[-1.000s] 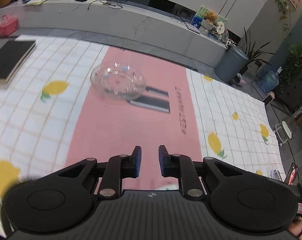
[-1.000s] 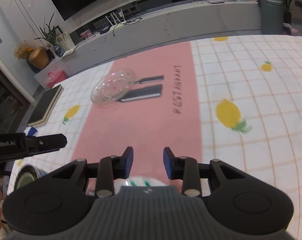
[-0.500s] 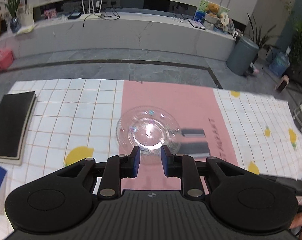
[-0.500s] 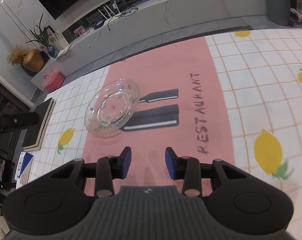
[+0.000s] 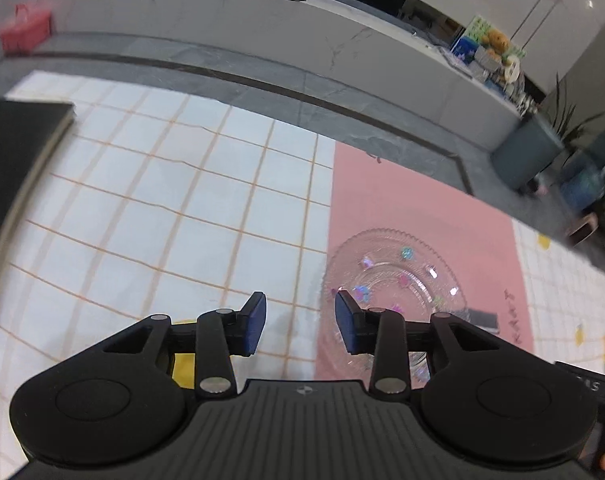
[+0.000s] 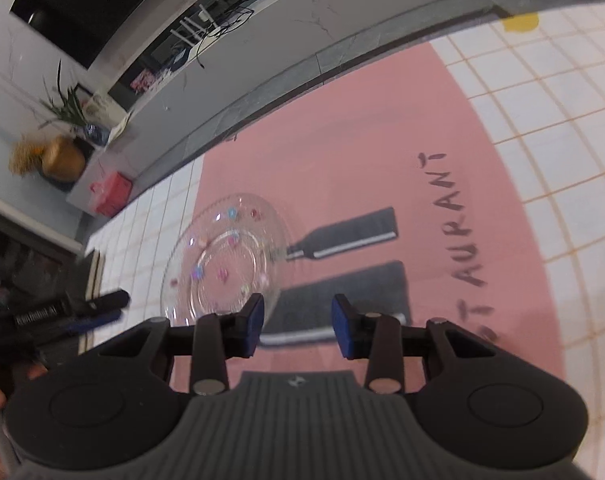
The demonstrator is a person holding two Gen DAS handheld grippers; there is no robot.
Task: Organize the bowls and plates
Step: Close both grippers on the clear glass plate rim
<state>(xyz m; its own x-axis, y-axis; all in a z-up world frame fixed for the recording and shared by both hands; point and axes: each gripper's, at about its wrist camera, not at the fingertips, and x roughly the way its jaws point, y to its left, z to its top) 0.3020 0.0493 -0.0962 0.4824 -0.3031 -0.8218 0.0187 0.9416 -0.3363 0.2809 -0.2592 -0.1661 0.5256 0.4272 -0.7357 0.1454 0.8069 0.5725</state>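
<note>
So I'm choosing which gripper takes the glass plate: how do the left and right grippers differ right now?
The left gripper has its jaws opening, with nothing between them; the right gripper holds a steady gap. The glass plate sits beside the left gripper's right finger, while in the right wrist view the plate's near rim meets the right gripper's left finger. Both are empty, with blue pads.

We count one clear glass plate (image 5: 394, 280) on the pink strip (image 5: 414, 204) of one tablecloth, two grippers, one dark pad (image 5: 14, 168) left of the plate, one red box (image 6: 112, 194), one grey bin (image 5: 528, 152) beyond it.
</note>
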